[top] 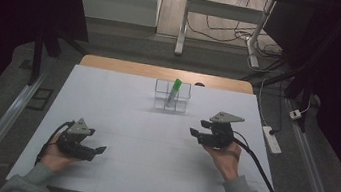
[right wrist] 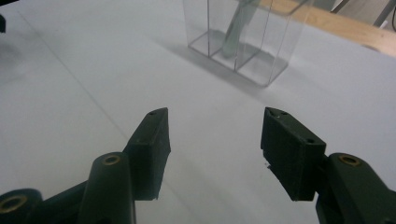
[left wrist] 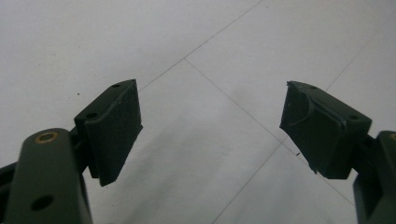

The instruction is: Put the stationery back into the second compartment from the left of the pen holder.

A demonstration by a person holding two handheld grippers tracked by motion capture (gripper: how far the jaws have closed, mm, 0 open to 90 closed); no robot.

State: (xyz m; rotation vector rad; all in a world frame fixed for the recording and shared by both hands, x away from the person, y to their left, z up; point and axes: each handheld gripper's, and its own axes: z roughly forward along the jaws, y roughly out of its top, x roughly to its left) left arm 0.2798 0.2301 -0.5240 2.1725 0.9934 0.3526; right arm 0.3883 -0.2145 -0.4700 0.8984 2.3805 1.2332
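Matte white table (top: 152,139), clear boxy holder (top: 172,96), green-capped tube (top: 174,92), gaping black grippers (top: 99,151) (top: 194,132)

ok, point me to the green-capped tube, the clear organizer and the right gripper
green-capped tube (top: 175,87): high view, on its upper body just below the cap.
clear organizer (top: 160,99): high view, on its left front wall.
right gripper (right wrist: 214,140): right gripper view, midway between its spread fingertips.

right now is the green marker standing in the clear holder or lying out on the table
In. The green marker stands leaning inside the clear holder, cap up, near the table's far edge.
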